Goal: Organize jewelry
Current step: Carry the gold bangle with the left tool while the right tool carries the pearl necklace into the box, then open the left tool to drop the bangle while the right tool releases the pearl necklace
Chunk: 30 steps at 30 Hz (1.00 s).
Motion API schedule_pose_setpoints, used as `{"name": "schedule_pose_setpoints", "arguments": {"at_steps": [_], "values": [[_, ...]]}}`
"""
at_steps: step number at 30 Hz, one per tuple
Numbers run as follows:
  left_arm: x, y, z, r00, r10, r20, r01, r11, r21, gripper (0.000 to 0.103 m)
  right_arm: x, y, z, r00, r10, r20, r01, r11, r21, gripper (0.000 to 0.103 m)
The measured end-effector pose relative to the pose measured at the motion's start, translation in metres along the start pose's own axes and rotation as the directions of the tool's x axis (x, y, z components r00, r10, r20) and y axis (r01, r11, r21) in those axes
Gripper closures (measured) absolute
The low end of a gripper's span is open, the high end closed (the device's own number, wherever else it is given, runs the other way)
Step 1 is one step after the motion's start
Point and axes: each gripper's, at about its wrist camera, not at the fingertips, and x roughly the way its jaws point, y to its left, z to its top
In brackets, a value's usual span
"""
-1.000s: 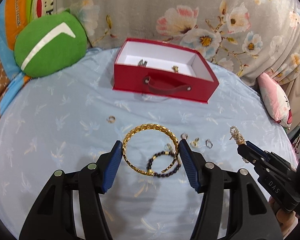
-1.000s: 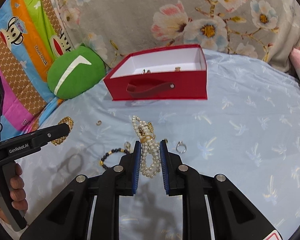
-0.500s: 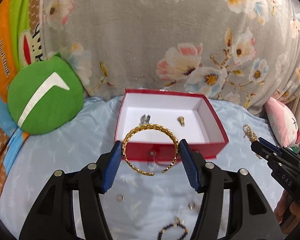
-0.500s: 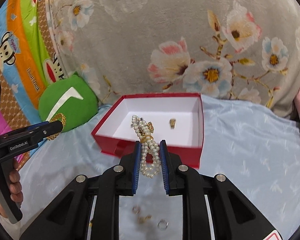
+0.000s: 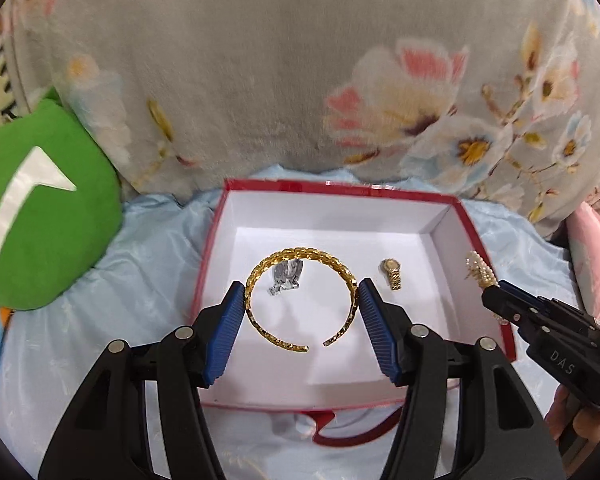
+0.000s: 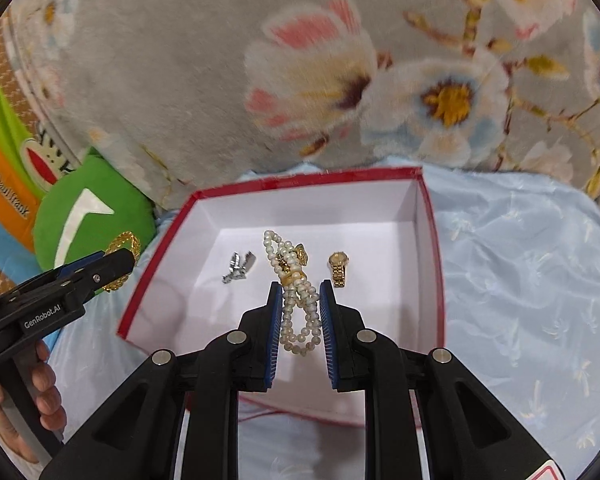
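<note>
A: Bed as the surface: pale blue sheet (image 6: 520,272), grey floral blanket (image 5: 260,80) behind. Red box (image 5: 466,224) lies open on it, directly ahead of and beneath both claws. Status of the held pieces?

B: Left claw (image 5: 302,300) is set fairly wide, its blue pads bearing on either side of the gold bangle (image 5: 300,258). Bangle hangs over the box's white floor, its open gap turned back toward the claw. Right claw (image 6: 300,292) is narrow, pinching the pearl strand (image 6: 296,304); the loops stick out past the fingertips, also above the box interior.

A: Already inside?

B: Silver piece (image 6: 238,268) ahead-left of the right claw's tips, small gold watch (image 6: 338,268) ahead-right. Both lie flat on the box floor.

A: Outward from there?

B: Green cushion (image 5: 40,208) well off to the left claw's left side. A hand (image 6: 40,392) grips the left tool's handle.

A: Risks, judged from this?

B: Bangle is held only at two points on a rigid curve; a tilt could let it pivot or spring free and bounce off the wall onto the sheet. Pearls may snag a pad on release. Dropping from this height could land either piece on the watch. Both tools converge on one box; a knock between them is possible.
</note>
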Motion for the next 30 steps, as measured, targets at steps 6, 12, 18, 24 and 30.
{"name": "schedule_pose_setpoints", "arguments": {"at_steps": [6,12,18,24,30], "values": [[0.060,0.002,-0.006,0.994,0.056,-0.089,-0.056,0.998,0.007,0.047,0.045,-0.005,-0.005,0.997,-0.040,-0.072,0.039,0.999,-0.009,0.085],[0.085,0.004,-0.015,0.989,0.078,-0.124,-0.077,0.997,0.013,0.046,0.067,-0.007,-0.009,0.991,-0.073,-0.108,0.070,0.997,-0.031,0.085],[0.103,0.006,-0.022,0.982,0.096,-0.160,-0.095,0.995,0.011,0.046,0.081,-0.008,-0.015,0.986,-0.104,-0.130,0.098,0.994,-0.051,0.087],[0.108,0.007,-0.025,0.981,0.090,-0.173,-0.091,0.996,0.003,0.046,0.083,-0.010,-0.018,0.987,-0.101,-0.129,0.095,0.994,-0.047,0.086],[0.109,0.006,-0.024,0.979,0.070,-0.193,-0.073,0.997,-0.007,0.039,0.081,-0.008,-0.018,0.986,-0.106,-0.126,0.100,0.994,-0.054,0.085]]}}
